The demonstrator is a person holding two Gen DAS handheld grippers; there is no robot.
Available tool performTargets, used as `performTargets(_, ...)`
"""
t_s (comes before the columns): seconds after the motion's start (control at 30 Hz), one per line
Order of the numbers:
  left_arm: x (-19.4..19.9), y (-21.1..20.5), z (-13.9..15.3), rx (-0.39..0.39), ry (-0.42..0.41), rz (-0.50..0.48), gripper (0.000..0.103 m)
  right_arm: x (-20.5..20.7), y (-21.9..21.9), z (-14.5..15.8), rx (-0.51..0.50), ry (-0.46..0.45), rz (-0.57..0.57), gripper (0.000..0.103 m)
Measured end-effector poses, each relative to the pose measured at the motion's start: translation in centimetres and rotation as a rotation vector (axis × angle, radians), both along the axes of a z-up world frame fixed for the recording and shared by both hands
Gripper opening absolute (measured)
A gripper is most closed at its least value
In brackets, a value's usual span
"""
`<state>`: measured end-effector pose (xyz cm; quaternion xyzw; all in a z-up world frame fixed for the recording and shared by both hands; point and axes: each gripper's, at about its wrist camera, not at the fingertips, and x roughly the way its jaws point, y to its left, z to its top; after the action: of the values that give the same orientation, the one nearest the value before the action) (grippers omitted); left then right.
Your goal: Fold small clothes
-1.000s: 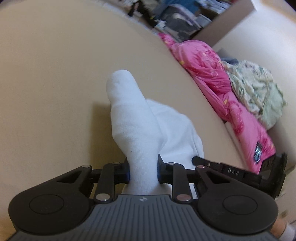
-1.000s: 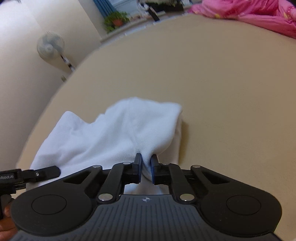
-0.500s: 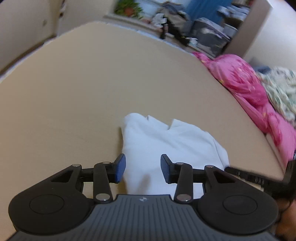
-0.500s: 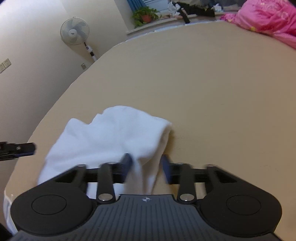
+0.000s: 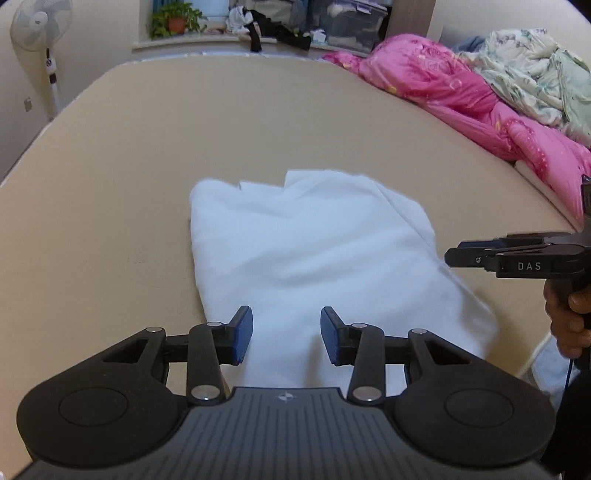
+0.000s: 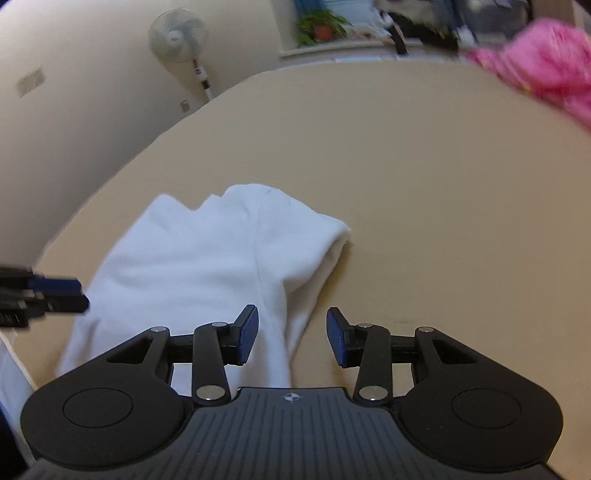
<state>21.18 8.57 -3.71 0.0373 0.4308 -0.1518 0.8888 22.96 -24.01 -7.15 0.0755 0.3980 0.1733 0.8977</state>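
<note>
A white garment (image 5: 310, 254) is lying folded on the tan bed (image 5: 147, 166), near its front edge, with a soft rounded fold along its right side and a small notch showing at the far hem. It is resting flat and loose; a second ago both claws were pinching bunched-up cloth, and the garment was standing in a peak. Now the left claw (image 5: 286, 334) is hanging spread just above the near end of the cloth, pads clear of it, and the right claw (image 6: 291, 338) is likewise spread over the garment's right edge, gripping nothing. The view has also swung to take in more of the room. A hand (image 5: 569, 321) is holding the right claw's handle at the edge of the left view. Beyond, a pink quilt (image 5: 472, 96) is heaped along the bed's far right side, blurred in the right view, and a standing fan (image 6: 179, 35) is by the wall. The garment's near end is hidden behind the claw bodies, so its full outline is hard to judge.
</note>
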Motion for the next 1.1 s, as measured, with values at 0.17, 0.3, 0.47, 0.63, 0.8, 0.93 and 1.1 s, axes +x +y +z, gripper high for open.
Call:
performTargets(0.17, -1.7, -1.3, -1.4, 0.15, -0.007, -0.021, 0.064, -0.2, 0.2, -2.3, -0.205, 0.118, -0.022, 0.044)
performTargets(0.3, -5.1, -0.9, 1.6, 0.127, -0.123, 0.066, 0.093, -3.5, -0.6, 1.8, -0.177, -0.039, -0.074, 0.059)
performTargets(0.47, -9.5, -0.7, 5.6, 0.04, -0.206, 0.138, 0.093, -8.4, -0.9, 5.0, -0.098, -0.148, -0.14, 0.076)
performTargets(0.63, -16.0, -1.5, 9.2, 0.012, -0.307, 0.197, 0.1, -14.2, -0.2, 7.0, -0.039, -0.235, -0.153, 0.083)
performTargets(0.8, -20.6, -1.9, 10.4, -0.011, -0.325, 0.255, 0.102, -19.1, -0.3, 8.9, 0.021, -0.254, -0.224, 0.087)
performTargets(0.93, -22.9, -2.1, 8.3, -0.007, -0.35, 0.289, 0.102, -20.8, 1.0, 8.1, 0.026, -0.23, -0.253, 0.087)
performTargets(1.1, -22.2, -2.4, 6.7, -0.017, -0.263, 0.341, 0.102, -20.4, 3.6, 7.3, -0.065, -0.26, -0.184, 0.087)
